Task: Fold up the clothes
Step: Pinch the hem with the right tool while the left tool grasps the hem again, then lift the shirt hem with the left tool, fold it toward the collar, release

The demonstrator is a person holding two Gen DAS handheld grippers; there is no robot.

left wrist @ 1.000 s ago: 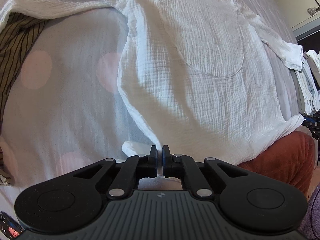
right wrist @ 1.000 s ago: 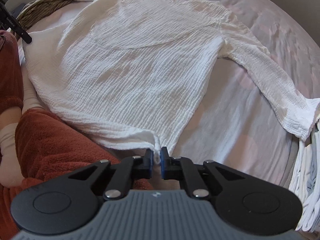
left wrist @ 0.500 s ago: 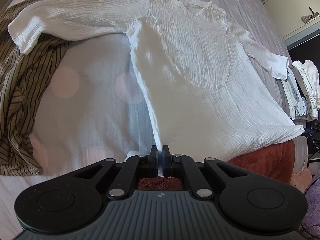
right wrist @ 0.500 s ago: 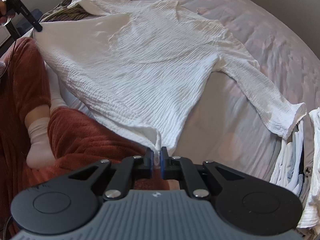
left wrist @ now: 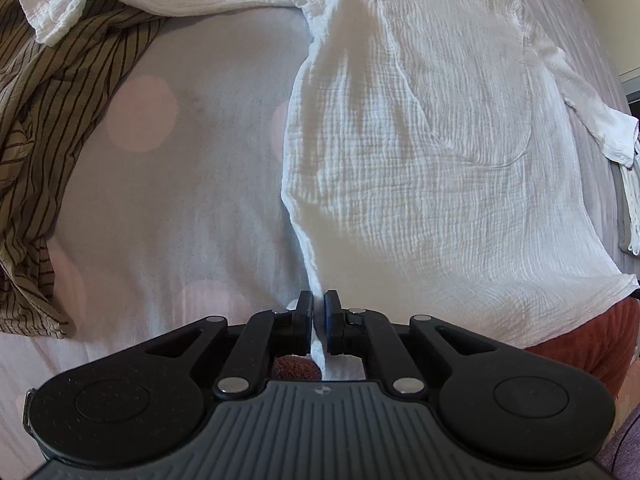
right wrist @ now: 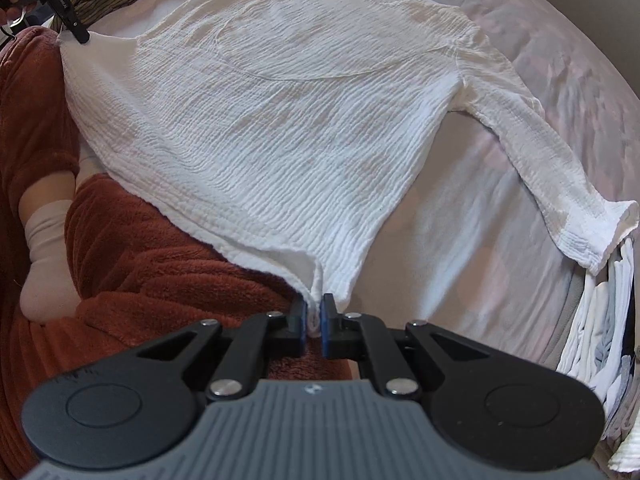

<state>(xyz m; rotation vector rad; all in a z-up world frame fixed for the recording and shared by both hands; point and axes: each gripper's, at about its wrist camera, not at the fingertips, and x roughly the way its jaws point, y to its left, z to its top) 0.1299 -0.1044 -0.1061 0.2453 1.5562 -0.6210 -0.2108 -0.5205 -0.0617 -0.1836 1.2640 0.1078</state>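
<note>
While the white crinkle shirt [left wrist: 420, 128] lies spread on the bed [left wrist: 192, 200], the left gripper [left wrist: 319, 322] and right gripper [right wrist: 313, 322] each clamp a hem corner; no writing is legible.

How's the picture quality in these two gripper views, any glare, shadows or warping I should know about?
Left wrist view: patchy sunlight and soft shadows across the white shirt, pinkish round flare spots on the bed sheet, strong fisheye bending at the edges, dark corners. Right wrist view: more even, dimmer light, the shirt's crinkled weave sharp, the same edge curving; the folded pile at far right looks stretched.
</note>
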